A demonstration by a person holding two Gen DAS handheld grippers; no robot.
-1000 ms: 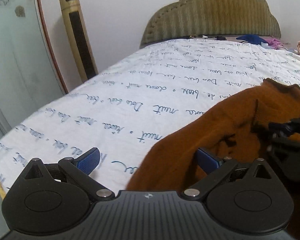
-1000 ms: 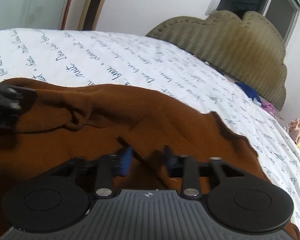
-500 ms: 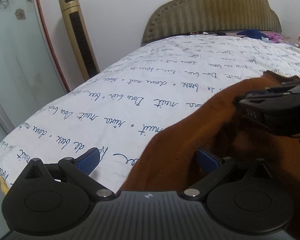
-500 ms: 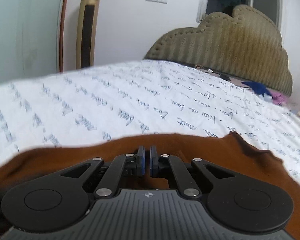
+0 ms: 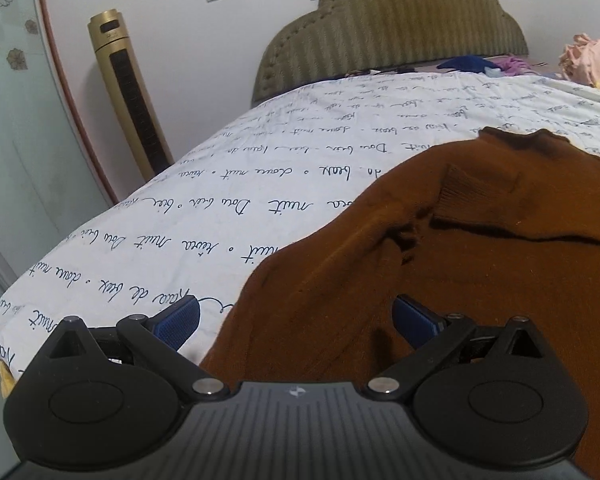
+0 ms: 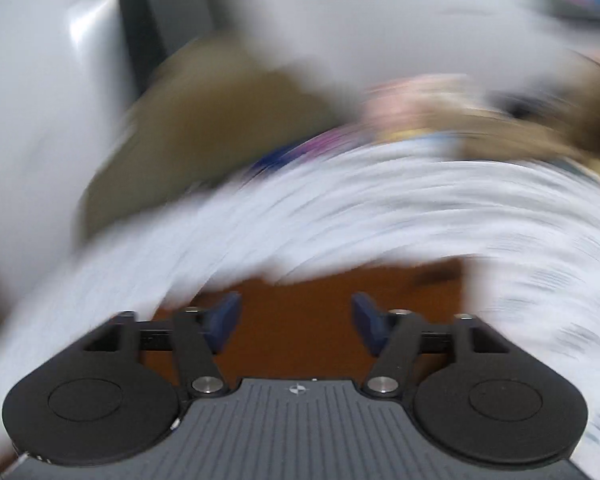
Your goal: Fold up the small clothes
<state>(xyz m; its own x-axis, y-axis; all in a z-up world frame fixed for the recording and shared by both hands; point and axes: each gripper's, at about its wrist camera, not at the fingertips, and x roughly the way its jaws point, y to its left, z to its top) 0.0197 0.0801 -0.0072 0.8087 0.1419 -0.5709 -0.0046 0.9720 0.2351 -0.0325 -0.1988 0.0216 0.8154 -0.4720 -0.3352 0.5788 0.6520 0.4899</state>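
A brown knit sweater (image 5: 480, 248) lies on the bed, with a sleeve folded across its body. My left gripper (image 5: 296, 320) is open and empty, low over the sweater's near left edge, one blue pad over the sheet and one over the cloth. In the right wrist view, which is blurred by motion, my right gripper (image 6: 296, 320) is open and empty above the brown sweater (image 6: 300, 316).
The bed has a white sheet (image 5: 220, 208) with blue handwriting print and an olive headboard (image 5: 388, 28). A gold tower fan (image 5: 128, 92) stands by the wall at left. Other clothes (image 5: 588, 60) lie at the far right near the headboard.
My right gripper was shut on the sweater half a second ago; it has opened, let go and swung away to the right. The sleeve now lies folded over the body. My left gripper stayed open.
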